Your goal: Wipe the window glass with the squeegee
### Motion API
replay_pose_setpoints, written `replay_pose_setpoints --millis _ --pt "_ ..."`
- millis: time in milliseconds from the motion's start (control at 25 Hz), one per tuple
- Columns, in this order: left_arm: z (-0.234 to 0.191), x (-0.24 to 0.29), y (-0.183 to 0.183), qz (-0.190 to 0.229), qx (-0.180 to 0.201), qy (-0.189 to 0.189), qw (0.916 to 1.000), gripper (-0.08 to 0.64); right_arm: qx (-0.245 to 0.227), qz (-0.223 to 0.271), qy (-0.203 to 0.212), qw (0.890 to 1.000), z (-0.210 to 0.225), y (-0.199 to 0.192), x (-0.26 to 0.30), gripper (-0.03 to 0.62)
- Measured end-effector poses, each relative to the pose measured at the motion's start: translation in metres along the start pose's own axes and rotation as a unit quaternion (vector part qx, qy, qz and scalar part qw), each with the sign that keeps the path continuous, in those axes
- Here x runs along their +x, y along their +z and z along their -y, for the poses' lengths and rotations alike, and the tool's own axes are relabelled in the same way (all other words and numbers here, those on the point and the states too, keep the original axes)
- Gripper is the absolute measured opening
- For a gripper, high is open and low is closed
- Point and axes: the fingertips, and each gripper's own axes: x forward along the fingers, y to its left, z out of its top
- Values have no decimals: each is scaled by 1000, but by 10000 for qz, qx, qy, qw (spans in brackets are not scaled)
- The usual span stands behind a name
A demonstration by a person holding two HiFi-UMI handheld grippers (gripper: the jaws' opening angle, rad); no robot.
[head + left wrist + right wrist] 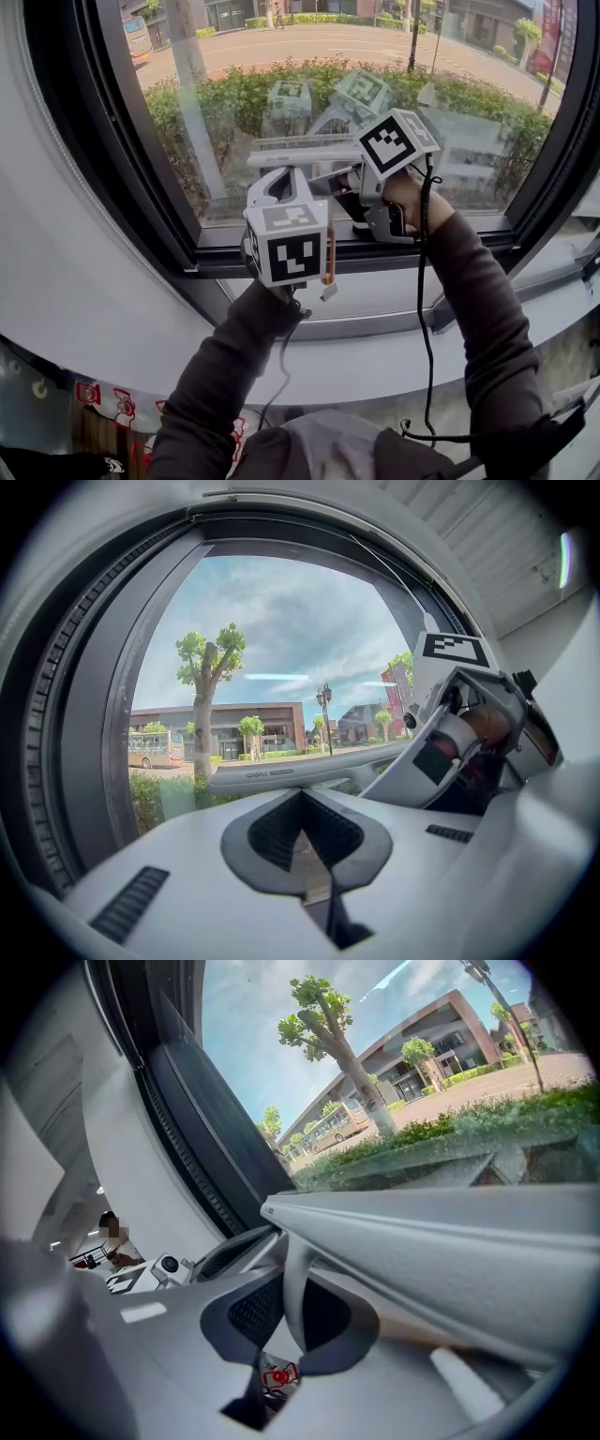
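Ribbed pads [251, 1312] (dark), smooth squeegee [441, 1251]

The window sill [394, 295] is a pale grey ledge. It runs along the bottom of the dark window frame [220, 255], just under the window glass [281, 56]. The sill has two steps: a narrow upper step close to the frame, and a wider lower step [347, 361] nearer to the person. Toward the sill's right end, a dark seam [506, 302] divides the two steps.
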Motion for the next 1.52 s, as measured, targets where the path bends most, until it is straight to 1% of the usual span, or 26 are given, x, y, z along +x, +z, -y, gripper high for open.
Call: replay_pose_setpoints --millis 280,440,640,800,1080,1280,1520 --pt "2 8 -9 -179 -14 9 9998 -2 100 -66 2 9999 10 -3 1 28" --pt "4 11 -11 -215 14 -5 9998 -2 167 -95 41 9998 15 -5 3 28" --pt "7 13 -26 -437 -90 -21 9990 -2 265 -211 61 9994 22 -14 6 28" --pt "9 13 -28 -408 -12 -56 9992 -2 337 -246 71 9991 26 -21 9 28" --pt "9 17 -38 -586 -100 -58 9982 -2 403 -306 107 9987 32 -25 12 28" --pt "9 20 -53 -799 -197 -67 9966 -2 486 -385 129 9980 39 -32 17 28" --pt "4 12 -84 -948 -331 -52 9949 -2 541 -424 203 9974 40 -55 34 28"
